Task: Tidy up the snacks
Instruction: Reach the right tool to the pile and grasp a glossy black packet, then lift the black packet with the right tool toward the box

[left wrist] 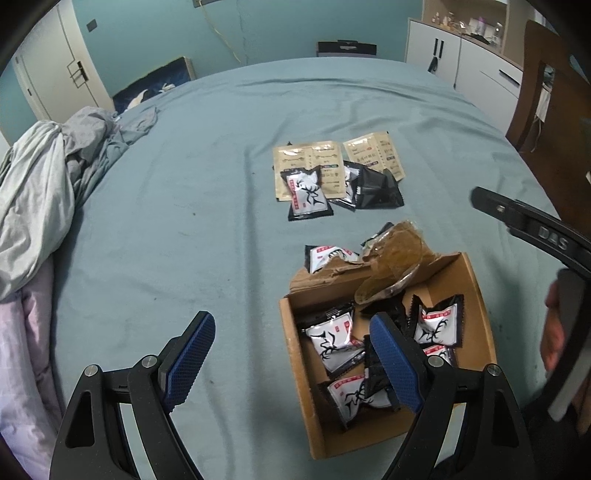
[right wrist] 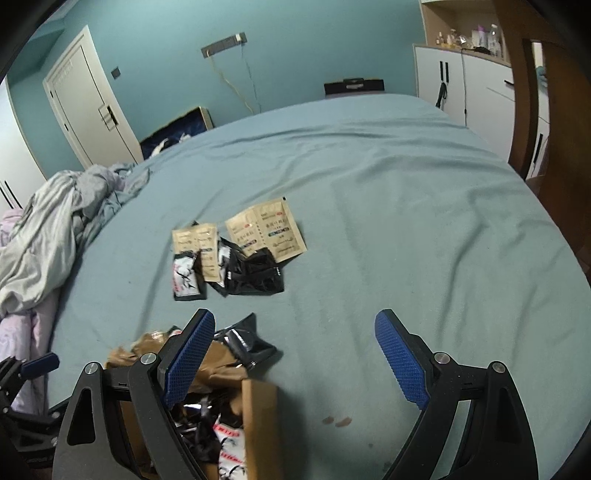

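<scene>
Crumpled bedding, white door, white cabinet

Setting: bedroom in a home.
- Bed, covered by a blue-green sheet, fills the middle of both views.
- Crumpled grey and pale bedding heaped at the bed's left edge.
- Teal wall behind the bed, with a wall socket strip and cables hanging down from it.
- White panelled door left of the bed's far end.
- White cabinets right of the bed's far end, small bottles on the shelf above.
</scene>
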Demonstrator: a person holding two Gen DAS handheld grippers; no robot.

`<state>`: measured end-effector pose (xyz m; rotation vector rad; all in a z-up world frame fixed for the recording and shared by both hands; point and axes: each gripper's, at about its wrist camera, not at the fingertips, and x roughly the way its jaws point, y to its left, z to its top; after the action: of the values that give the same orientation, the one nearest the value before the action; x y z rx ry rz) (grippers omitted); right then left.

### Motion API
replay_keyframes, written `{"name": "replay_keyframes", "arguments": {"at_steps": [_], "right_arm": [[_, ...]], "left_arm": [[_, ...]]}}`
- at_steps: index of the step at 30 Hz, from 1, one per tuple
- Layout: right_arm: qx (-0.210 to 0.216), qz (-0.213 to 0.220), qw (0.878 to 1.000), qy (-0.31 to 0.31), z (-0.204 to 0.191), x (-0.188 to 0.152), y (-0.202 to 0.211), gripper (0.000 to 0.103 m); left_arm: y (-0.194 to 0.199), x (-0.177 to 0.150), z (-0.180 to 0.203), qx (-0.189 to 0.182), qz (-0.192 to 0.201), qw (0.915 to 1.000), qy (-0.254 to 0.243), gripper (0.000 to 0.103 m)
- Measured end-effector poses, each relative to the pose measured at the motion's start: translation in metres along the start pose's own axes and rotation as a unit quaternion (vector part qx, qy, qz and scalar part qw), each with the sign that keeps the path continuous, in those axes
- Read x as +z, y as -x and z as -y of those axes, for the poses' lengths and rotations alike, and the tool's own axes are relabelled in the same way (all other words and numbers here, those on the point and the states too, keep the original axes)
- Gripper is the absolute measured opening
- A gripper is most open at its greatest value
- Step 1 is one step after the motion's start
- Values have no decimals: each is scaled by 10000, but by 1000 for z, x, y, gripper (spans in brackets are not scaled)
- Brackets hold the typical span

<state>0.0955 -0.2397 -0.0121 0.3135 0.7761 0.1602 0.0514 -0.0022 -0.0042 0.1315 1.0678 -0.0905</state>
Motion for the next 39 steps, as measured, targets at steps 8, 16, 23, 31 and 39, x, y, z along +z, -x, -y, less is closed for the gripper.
{"name": "replay_keyframes", "arguments": {"at_steps": [8, 16, 23, 31, 39], "right_arm": [[-117, -124, 9996, 233, -5, 23, -31, 89], [-75, -333, 9989, 315, -6, 36, -67, 88], [-71, -711, 9959, 546, -15, 49, -119, 88], [215, -1200, 9909, 570, -24, 58, -158, 71], [655, -1095, 9902, 572, -15, 56, -150, 37]], "left_arm": [[-11, 2, 1, -155, -146, 9998, 17, 87], [-22, 7, -10, -129, -241, 9993, 236, 87], [-22, 6, -15, -279, -266, 9986, 368, 87], [-24, 4, -13, -186, -240, 9991, 283, 87], [-16, 2, -12, 14, -58, 9994, 347, 87]]}}
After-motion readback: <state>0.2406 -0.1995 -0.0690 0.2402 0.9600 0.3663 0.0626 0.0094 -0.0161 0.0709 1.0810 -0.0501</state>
